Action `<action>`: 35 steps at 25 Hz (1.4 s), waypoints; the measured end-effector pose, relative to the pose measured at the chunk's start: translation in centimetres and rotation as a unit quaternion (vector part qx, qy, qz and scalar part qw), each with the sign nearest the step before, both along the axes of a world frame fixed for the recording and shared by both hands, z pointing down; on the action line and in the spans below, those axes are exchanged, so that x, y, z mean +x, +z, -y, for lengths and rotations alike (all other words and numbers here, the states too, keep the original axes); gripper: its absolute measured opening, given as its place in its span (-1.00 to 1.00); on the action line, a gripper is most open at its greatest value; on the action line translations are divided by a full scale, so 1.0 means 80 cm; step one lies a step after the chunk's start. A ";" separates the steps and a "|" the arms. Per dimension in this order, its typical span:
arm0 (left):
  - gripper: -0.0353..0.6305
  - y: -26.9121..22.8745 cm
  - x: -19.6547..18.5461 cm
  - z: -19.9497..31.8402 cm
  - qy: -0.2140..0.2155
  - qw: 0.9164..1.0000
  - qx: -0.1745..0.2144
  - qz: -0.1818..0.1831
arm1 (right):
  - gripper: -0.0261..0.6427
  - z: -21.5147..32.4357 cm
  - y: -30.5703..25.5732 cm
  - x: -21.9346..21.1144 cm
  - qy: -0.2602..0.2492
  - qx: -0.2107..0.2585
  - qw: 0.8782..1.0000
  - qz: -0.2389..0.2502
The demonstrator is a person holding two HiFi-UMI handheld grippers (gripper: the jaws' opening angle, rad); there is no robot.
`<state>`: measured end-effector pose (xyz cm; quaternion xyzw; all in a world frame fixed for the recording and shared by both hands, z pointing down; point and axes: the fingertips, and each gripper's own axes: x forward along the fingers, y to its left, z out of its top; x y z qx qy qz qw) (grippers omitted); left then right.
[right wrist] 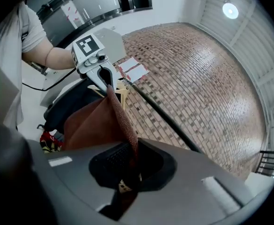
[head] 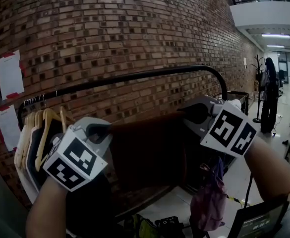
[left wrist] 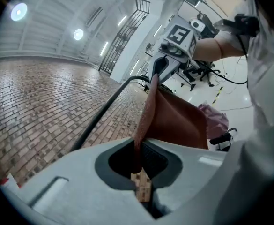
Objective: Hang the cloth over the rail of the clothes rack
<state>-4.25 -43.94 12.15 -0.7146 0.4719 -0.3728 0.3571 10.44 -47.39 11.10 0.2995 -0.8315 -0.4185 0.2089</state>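
The jaws of the left gripper (left wrist: 139, 175) were found closed on one upper corner of the brown cloth (head: 149, 152). The jaws of the right gripper (right wrist: 127, 175) were closed on the opposite corner. The cloth was held stretched between both grippers, clear of the clothes rack's black rail (head: 135, 77) and appearing beneath it in the head view. Wooden hangers (head: 43, 125) were noted at the rail's left end, against a brick wall (head: 135, 24).

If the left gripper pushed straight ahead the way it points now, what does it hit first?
Probably the right gripper, dead ahead along the taut cloth it grips; the rail passes left of that line. Depth is unclear.
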 end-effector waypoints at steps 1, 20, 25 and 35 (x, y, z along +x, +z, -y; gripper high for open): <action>-0.87 -0.019 -0.004 0.006 -0.003 1.000 0.008 0.007 | -0.88 0.005 -0.022 -0.001 0.004 0.015 1.000 -0.001; -0.87 -0.283 -0.061 0.130 -0.054 0.987 0.098 0.120 | -0.88 0.111 -0.274 -0.041 0.125 0.140 0.978 -0.087; -0.87 -0.266 -0.074 0.173 -0.047 0.991 0.043 0.118 | -0.88 0.151 -0.253 -0.052 0.119 0.079 0.982 -0.122; -0.87 -0.217 -0.104 0.256 -0.067 0.979 -0.098 0.164 | -0.88 0.240 -0.199 -0.080 0.114 -0.031 0.968 -0.221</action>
